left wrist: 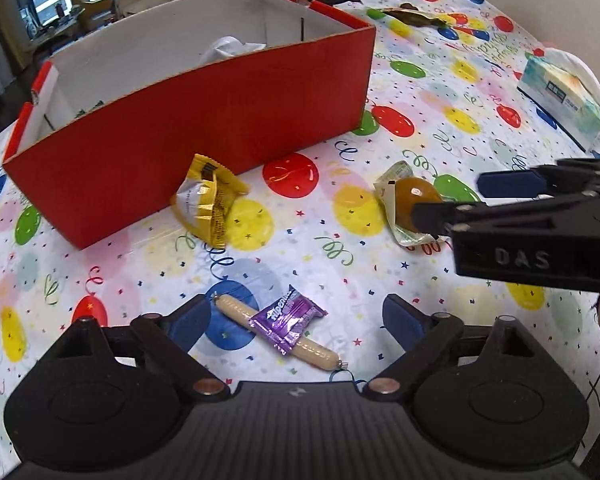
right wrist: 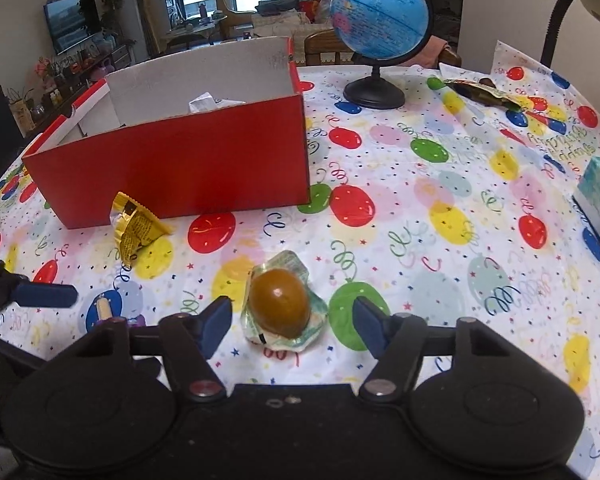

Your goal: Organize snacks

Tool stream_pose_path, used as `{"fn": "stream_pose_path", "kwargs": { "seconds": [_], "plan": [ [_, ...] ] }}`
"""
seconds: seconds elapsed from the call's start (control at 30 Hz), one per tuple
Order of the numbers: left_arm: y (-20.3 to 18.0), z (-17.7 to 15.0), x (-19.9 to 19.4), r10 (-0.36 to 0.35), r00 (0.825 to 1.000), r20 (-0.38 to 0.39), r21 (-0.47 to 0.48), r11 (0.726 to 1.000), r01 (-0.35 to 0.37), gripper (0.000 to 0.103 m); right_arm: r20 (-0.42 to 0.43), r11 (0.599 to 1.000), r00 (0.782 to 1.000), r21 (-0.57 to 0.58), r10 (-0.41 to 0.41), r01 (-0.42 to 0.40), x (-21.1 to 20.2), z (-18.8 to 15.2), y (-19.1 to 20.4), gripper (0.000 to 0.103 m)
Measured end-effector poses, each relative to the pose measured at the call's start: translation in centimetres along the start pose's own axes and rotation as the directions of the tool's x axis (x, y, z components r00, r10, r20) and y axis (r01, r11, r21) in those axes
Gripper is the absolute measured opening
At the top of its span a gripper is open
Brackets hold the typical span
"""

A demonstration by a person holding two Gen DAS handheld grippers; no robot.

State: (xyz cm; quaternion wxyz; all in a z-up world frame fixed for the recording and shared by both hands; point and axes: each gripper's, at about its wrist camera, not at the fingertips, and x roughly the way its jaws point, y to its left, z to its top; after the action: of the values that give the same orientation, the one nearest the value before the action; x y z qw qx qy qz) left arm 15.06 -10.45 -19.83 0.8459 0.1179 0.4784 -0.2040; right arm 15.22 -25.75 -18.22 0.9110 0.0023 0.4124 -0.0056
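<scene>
Straddling packaged egg (right wrist: 280, 307) at six o'clock of red box (right wrist: 180, 168), right gripper (right wrist: 290, 326) apart; left gripper (left wrist: 296, 322) apart around sausage (left wrist: 236, 311) and purple candy (left wrist: 286, 320). Close squarely, gently.

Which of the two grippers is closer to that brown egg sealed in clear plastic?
The right gripper. Its open jaws flank the brown egg sealed in clear plastic without touching it. The left gripper sits off to the side, straddling a purple candy wrapper and a pale sausage stick.
</scene>
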Motion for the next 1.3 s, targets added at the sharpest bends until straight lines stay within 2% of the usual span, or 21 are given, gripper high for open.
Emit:
{"fn": "stream_pose_path", "kwargs": {
  "seconds": [0.03,0.1,0.27,0.4,0.57,0.63,0.67,0.83,1.1,1.3],
  "plan": [
    [0.0,0.0,0.1,-0.004,1.0,0.0,0.005,1.0,0.004,0.087,-0.001,1.0,1.0,-0.006,0.002,-0.002,0.2,0.1,0.1,0.059],
    [0.0,0.0,0.4,-0.012,1.0,-0.009,0.016,1.0,0.012,0.073,-0.004,1.0,1.0,-0.009,0.006,-0.006,0.6,0.2,0.2,0.056],
    [0.8,0.2,0.7,-0.043,0.999,-0.002,0.017,0.999,0.043,0.062,-0.016,1.0,1.0,-0.016,0.011,-0.011,1.6,0.4,0.5,0.055],
    [1.2,0.4,0.6,-0.076,0.997,-0.004,0.032,0.997,0.076,0.049,-0.028,1.0,1.0,-0.017,0.002,-0.003,2.3,0.4,0.5,0.053],
    [0.9,0.4,0.5,-0.075,0.997,-0.007,0.056,0.996,0.075,0.033,-0.036,0.999,0.999,-0.036,-0.009,0.007,2.8,0.3,0.9,0.052],
    [0.5,0.3,0.5,-0.071,0.997,-0.011,0.065,0.995,0.071,0.029,-0.03,0.999,1.0,-0.038,-0.008,0.007,2.8,0.3,0.9,0.05],
    [0.3,0.2,0.5,-0.063,0.998,-0.013,0.072,0.995,0.063,0.026,-0.027,0.999,1.0,-0.04,-0.011,0.01,2.8,0.3,0.9,0.044],
    [0.1,0.3,0.6,-0.065,0.998,-0.023,0.059,0.996,0.066,0.023,-0.013,0.998,1.0,-0.055,-0.007,0.006,2.5,0.4,1.0,0.037],
    [1.5,0.7,0.5,-0.084,0.995,-0.053,-0.055,0.995,0.081,0.02,-0.021,1.0,1.0,0.004,-0.01,0.01,1.2,0.0,0.1,0.036],
    [1.7,0.6,-0.7,-0.076,0.996,-0.047,-0.095,0.993,0.071,0.018,0.006,1.0,1.0,0.024,0.001,-0.001,-1.0,-0.3,-0.1,0.036]
  ]
}}
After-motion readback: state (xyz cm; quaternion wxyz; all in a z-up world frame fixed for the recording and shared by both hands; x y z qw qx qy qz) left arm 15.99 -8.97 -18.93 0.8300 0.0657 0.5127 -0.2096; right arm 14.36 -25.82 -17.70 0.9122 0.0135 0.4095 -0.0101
